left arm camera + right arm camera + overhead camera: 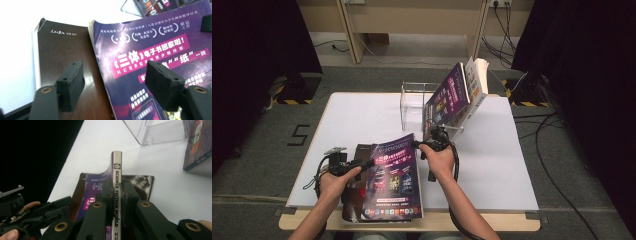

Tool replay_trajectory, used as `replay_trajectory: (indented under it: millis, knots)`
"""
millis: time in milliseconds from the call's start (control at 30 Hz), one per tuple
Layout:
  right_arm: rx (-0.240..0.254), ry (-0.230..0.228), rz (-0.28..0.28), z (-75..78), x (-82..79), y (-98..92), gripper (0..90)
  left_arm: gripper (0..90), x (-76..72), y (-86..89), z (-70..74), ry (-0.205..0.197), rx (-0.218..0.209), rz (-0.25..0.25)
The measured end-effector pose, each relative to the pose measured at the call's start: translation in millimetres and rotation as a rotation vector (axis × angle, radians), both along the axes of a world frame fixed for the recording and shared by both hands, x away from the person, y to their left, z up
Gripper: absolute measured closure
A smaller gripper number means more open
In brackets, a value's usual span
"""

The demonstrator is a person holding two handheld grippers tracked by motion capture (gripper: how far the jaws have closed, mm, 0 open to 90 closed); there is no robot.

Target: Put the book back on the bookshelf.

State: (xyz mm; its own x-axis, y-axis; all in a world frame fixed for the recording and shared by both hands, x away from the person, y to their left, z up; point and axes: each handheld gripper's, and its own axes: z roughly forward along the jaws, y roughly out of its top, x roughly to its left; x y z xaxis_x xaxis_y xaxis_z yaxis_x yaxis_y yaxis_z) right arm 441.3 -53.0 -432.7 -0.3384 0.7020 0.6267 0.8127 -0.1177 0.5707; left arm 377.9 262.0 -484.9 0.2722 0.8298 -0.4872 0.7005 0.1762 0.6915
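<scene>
On the left edge of the table: the left gripper (357, 164) is hanging over the stack with its jaws standing wide apart, nothing between them.
Under that gripper: a dark brown book (65, 57) is lying flat on the white table (362, 115), partly covered by the magazine.
Magazine: the purple magazine (394, 177) is resting on the brown book, its spine edge tipping up off the stack at the right.
Right gripper: the right gripper (437, 141) is clamping the magazine's spine (117, 185) between its pads.
Behind, at the right: a clear stand (414, 105) is propping up two more magazines (457, 92) that are leaning to the right.
Step in hand: seemingly lifting the magazine off the stack.
Next move: likely calling for a steady raise by the spine, then carrying it towards the stand without letting the pages fan open.
</scene>
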Motion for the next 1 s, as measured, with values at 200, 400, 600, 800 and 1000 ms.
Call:
replay_trajectory:
  millis: [200,400,600,800,1000]
  knots:
    - [0.002,-0.061,-0.009,8.3,-4.4,-2.2,83.4,25.6,-4.4,3.8,-4.7,-0.028,0.031,0.025]
    - [0.004,-0.149,-0.024,20.6,-9.9,-5.0,83.5,26.8,-9.5,10.6,-5.5,-0.052,0.047,0.057]
    - [0.004,-0.244,-0.026,37.2,-19.3,-5.7,83.5,27.2,-9.8,12.1,-6.8,-0.052,0.049,0.064]
    - [0.009,-0.290,-0.035,43.5,-22.8,-8.7,83.4,27.5,-11.1,14.5,-5.8,-0.071,0.058,0.073]
    - [0.012,-0.333,-0.033,50.9,-28.0,-10.0,83.5,27.5,-11.5,14.7,-6.5,-0.078,0.050,0.068]
